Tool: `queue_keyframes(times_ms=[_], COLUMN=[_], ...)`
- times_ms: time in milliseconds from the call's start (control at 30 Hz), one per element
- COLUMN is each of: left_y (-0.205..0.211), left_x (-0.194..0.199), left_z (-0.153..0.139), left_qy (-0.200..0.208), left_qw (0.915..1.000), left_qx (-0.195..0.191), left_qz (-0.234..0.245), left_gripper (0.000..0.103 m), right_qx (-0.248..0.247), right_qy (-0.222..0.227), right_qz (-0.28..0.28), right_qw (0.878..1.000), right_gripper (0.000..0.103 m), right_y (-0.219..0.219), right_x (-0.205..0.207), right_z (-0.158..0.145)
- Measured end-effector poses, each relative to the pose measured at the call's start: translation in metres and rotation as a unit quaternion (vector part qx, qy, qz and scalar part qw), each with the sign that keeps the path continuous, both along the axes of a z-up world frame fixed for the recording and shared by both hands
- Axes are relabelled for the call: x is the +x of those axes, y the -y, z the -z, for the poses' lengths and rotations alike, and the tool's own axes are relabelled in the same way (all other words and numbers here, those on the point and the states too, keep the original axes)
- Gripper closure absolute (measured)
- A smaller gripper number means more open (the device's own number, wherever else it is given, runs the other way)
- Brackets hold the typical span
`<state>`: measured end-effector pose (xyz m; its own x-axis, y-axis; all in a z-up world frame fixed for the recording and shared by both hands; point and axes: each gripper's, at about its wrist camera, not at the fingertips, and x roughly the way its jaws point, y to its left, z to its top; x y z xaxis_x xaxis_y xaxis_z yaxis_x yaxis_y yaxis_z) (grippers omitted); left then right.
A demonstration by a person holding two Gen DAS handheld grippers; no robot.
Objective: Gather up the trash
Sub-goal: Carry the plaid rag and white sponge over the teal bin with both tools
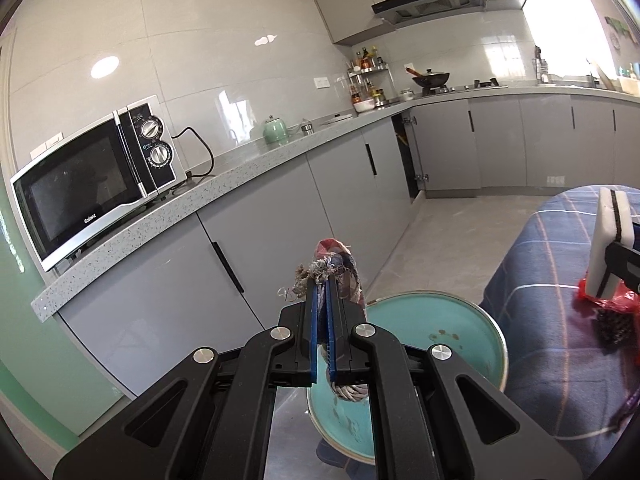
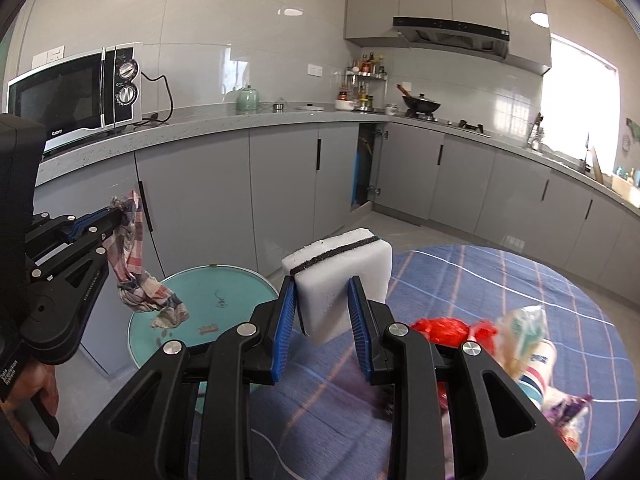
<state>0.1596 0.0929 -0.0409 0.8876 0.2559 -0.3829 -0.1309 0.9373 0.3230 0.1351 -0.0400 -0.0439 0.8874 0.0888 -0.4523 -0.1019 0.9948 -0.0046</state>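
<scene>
Left gripper (image 1: 324, 312) jaws pinch a checked rag (image 2: 134, 256), right gripper (image 2: 322, 320) jaws clamp a sponge (image 2: 340, 276); microwave (image 1: 92, 184) reads "Galanz".

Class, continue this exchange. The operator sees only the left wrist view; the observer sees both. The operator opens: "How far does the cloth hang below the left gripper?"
Observer: The cloth trails well below the left gripper, and its bunched end shows in front of the plate.
Operator: Anything beside the red bag?
Observer: A pale packet, blurred, lies to the right of the red bag.
Operator: How does the right gripper hold the sponge?
Observer: The right gripper has both pads on the lower part of the sponge.
</scene>
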Motion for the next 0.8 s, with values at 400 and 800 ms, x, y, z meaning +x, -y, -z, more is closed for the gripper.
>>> queue_keyframes(times_ms=[400, 800], left_y=[-0.01, -0.017], left_x=[0.03, 0.045], left_z=[0.016, 0.031], left_qy=[-0.017, -0.032], left_qw=[0.9997, 0.9993], left_qx=[-0.001, -0.003], left_qz=[-0.015, -0.019], left_gripper=[0.098, 0.098], right_qx=[0.002, 0.001], right_qy=[-0.02, -0.033], right_qz=[-0.027, -0.043], right_qw=[0.999, 0.999], right_gripper=[0.075, 0.075], right_y=[-0.022, -0.034], right_x=[0.041, 0.058], right_z=[0.016, 0.025])
